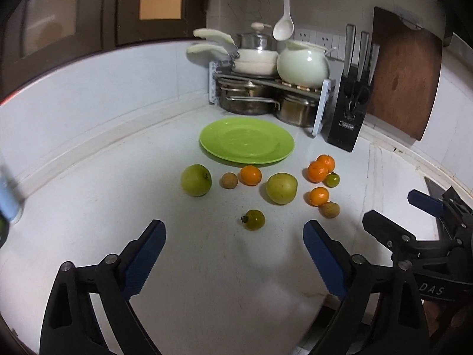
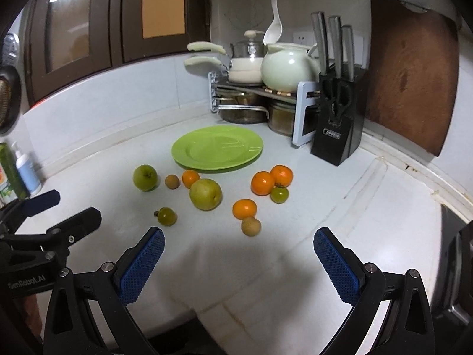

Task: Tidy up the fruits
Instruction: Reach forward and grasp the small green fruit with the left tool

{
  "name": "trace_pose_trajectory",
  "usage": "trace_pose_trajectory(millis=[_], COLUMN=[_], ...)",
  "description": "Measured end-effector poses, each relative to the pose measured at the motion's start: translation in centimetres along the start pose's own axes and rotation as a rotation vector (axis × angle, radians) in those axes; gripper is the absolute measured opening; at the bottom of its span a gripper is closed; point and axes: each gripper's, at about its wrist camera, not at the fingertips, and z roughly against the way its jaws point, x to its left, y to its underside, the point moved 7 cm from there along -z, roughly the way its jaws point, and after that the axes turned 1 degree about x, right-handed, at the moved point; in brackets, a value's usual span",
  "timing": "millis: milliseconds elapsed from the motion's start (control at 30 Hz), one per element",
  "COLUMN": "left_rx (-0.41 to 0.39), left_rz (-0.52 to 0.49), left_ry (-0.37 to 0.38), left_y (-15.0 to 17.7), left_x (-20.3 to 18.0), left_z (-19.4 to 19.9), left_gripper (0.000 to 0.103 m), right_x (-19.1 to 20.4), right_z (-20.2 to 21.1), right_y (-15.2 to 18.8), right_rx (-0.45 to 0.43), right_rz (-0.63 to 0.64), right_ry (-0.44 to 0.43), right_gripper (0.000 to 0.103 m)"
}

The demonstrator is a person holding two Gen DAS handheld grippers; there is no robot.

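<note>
Fruits (image 1: 281, 188), green, orange and brown, lie scattered on counter (image 1: 207, 266).

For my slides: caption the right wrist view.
Open right gripper above a white counter of scattered fruit, an empty green plate behind.

Left hand-held gripper (image 1: 233, 236) hangs over the white table (image 1: 88, 207) with jaws wide apart and nothing between them. Beyond its fingertips lie a small green tomato (image 1: 254, 219), two green apples (image 1: 196, 180), four oranges (image 1: 250, 175) and two brown fruits (image 1: 228, 180). An empty green plate (image 1: 246, 141) sits behind them.
</note>
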Motion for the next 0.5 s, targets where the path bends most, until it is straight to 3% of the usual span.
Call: trace_pose_trajectory(millis=[267,500], left_rx=[0.075,0.128], left_rz=[-0.047,-0.039], left_ry=[0.045,0.055], left_y=[0.2,1.0], left_x=[-0.1,-0.8], left_z=[-4.5,-7.8], left_gripper=[0.082,0.069], right_x=[-0.2,-0.7], right_z=[-4.4,-7.9], right_y=[0.3,0.7], right_rx=[0.106,0.168], right_rz=[-0.029,-0.011], right_ry=[0.018,-0.016], right_gripper=[0.092,0.081])
